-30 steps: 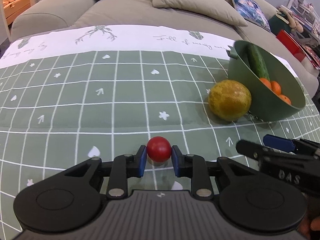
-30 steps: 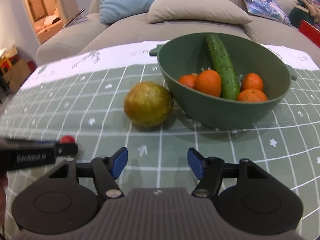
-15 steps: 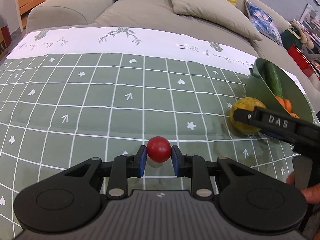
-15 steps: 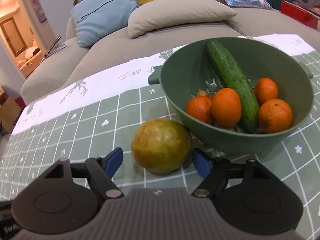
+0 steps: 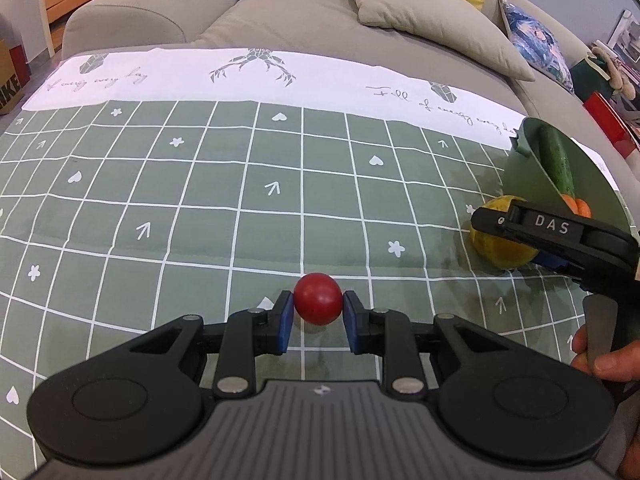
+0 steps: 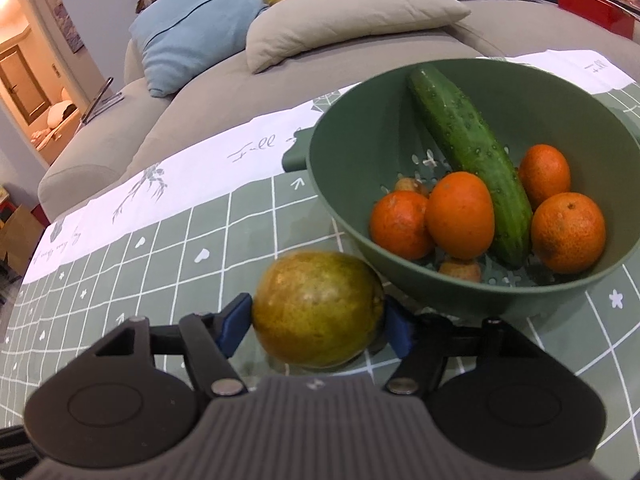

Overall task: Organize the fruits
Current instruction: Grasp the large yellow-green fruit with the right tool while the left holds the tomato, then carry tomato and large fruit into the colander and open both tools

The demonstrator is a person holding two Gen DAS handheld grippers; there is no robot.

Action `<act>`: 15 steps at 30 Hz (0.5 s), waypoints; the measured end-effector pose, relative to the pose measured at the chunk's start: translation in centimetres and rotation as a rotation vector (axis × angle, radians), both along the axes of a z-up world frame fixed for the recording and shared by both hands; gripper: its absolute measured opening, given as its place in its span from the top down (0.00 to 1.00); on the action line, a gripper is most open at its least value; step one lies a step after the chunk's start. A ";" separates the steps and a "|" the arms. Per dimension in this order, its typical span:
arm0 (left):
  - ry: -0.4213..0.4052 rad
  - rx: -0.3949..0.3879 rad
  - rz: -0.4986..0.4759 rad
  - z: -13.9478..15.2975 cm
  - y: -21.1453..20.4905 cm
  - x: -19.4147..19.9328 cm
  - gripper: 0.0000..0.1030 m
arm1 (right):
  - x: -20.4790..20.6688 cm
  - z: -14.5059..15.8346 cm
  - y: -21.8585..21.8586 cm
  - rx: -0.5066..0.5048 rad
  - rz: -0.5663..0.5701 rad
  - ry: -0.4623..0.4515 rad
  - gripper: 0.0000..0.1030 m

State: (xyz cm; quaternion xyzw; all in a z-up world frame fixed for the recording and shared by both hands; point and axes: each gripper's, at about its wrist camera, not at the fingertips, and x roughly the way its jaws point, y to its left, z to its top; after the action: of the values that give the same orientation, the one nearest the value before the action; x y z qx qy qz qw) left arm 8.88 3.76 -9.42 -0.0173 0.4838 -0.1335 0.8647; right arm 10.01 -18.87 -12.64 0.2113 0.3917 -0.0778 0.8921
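My left gripper [image 5: 318,318] is shut on a small red round fruit [image 5: 318,298] and holds it above the green checked tablecloth [image 5: 200,216]. My right gripper [image 6: 318,326] has its blue pads on both sides of a large yellow-green fruit [image 6: 316,308] that sits on the cloth beside the green bowl [image 6: 344,160]. The pads touch or nearly touch its sides. The bowl holds a cucumber [image 6: 468,148] and several oranges [image 6: 460,216]. In the left wrist view the right gripper [image 5: 552,236] covers part of the yellow-green fruit [image 5: 500,248] next to the bowl [image 5: 592,176].
A grey sofa [image 5: 280,12] with several cushions runs along the far edge of the table. A white band of the cloth [image 5: 240,76] with printed script lies at the back. A red box [image 6: 592,4] stands at the far right.
My right gripper has moved forward until the yellow-green fruit sits between its pads, and the pads have closed in on it. My left gripper has risen a little with the red fruit.
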 end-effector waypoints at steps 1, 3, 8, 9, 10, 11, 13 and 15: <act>-0.002 0.002 0.001 0.2 0.0 -0.1 0.72 | 0.0 0.0 0.0 -0.002 0.010 0.002 0.37; -0.004 0.001 0.004 0.5 0.0 -0.5 0.72 | -0.1 0.1 0.1 -0.012 0.041 0.007 0.37; -0.002 -0.002 0.003 1.4 -0.1 -1.4 0.72 | -2.1 0.7 1.0 -0.052 0.140 0.003 0.37; 0.001 -0.005 0.002 1.5 -0.2 -1.6 0.72 | -2.5 0.8 1.2 -0.059 0.162 0.003 0.37; 0.003 -0.010 -0.001 1.6 -0.3 -1.8 0.72 | -3.0 1.0 1.3 -0.063 0.184 0.006 0.37; 0.007 -0.015 -0.003 1.8 -0.4 -2.0 0.72 | -3.4 1.1 1.4 -0.066 0.209 0.014 0.37; 0.012 -0.018 -0.013 2.1 -0.7 -2.4 0.72 | -4.4 1.4 1.4 -0.069 0.250 0.025 0.37; 0.021 -0.021 -0.022 2.4 -1.2 -2.8 0.72 | -5.3 1.7 1.2 -0.072 0.289 0.034 0.37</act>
State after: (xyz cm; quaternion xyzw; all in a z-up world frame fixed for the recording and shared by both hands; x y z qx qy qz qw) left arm 6.05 2.55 -6.99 -0.0226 0.4914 -0.1479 0.8580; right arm 4.67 -17.71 -10.98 0.1191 0.4301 0.0336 0.8943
